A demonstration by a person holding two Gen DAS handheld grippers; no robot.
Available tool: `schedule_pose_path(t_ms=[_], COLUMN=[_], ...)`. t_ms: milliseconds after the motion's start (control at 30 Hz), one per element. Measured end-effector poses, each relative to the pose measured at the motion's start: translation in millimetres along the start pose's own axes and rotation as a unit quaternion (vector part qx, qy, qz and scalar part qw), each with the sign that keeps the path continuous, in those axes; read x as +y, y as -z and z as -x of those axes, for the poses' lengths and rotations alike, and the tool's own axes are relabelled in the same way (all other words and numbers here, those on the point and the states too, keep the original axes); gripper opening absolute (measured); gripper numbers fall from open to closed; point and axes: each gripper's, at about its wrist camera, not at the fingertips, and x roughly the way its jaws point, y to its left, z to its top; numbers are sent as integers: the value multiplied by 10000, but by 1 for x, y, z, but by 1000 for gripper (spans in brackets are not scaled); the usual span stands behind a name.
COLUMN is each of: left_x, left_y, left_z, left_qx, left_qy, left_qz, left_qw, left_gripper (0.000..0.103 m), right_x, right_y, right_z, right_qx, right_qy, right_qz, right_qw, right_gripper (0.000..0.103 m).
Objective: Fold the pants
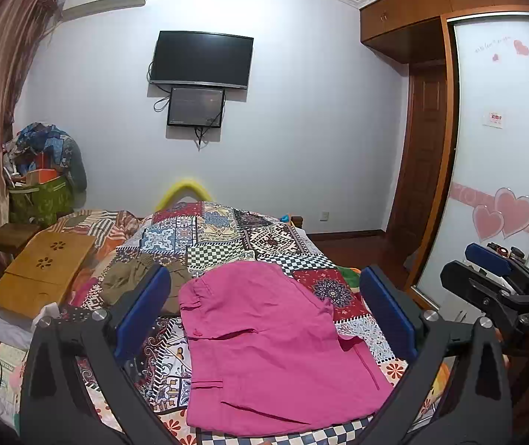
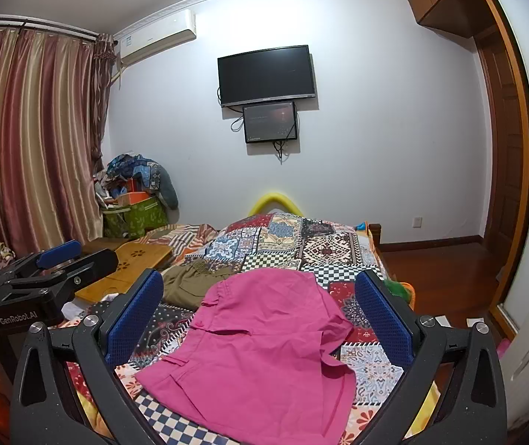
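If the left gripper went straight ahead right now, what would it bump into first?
Probably the pink pants lying on the patchwork bedspread; the open left gripper frames them, though depth is unclear.

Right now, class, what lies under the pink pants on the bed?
The pink pants lie flat on a patchwork quilt, whose patterned squares show around them. An olive garment lies beside them, not beneath. Whatever the pants cover directly is hidden.

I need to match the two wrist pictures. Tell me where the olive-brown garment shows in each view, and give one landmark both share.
Left wrist view: the olive-brown garment lies left of centre on the patchwork quilt, partly behind the left gripper's left finger, beside the pink pants.
Right wrist view: the olive-brown garment lies left of centre, just beyond the pink pants.
Shared landmark: the wall-mounted TV.
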Motion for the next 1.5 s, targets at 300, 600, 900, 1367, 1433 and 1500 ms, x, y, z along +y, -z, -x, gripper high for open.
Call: schedule_pose_path(t_ms=[300,600,900,1367,1433,1500], left_x=[0,-1,-1,-2,0,4], left_y=[0,0,0,4,5,6], left_z=[0,0,-1,-13,-19,-28], left_qx=[22,26,30,109,147,194], left_qy=[21,10,5,-72,-91,-116], left_qz=[-8,-27,-45,-87,-91,-141], left_qw=[10000,10000,10000,9999,9998,9996], left_gripper=[103,103,103,103,103,103], right_x=[0,2,1,-6,-10,-16], right_y=[0,-1,-1,4,6,7], right_z=[0,0,-1,-14,-20,-31], right_qx=[4,7,23,201,272,368], right_qy=[0,-1,-3,32,51,116], right_qz=[-1,-33,-54,-156,-164,-129], right_qw=[10000,10000,10000,9997,9995,9992], right_gripper=[103,103,103,103,103,103])
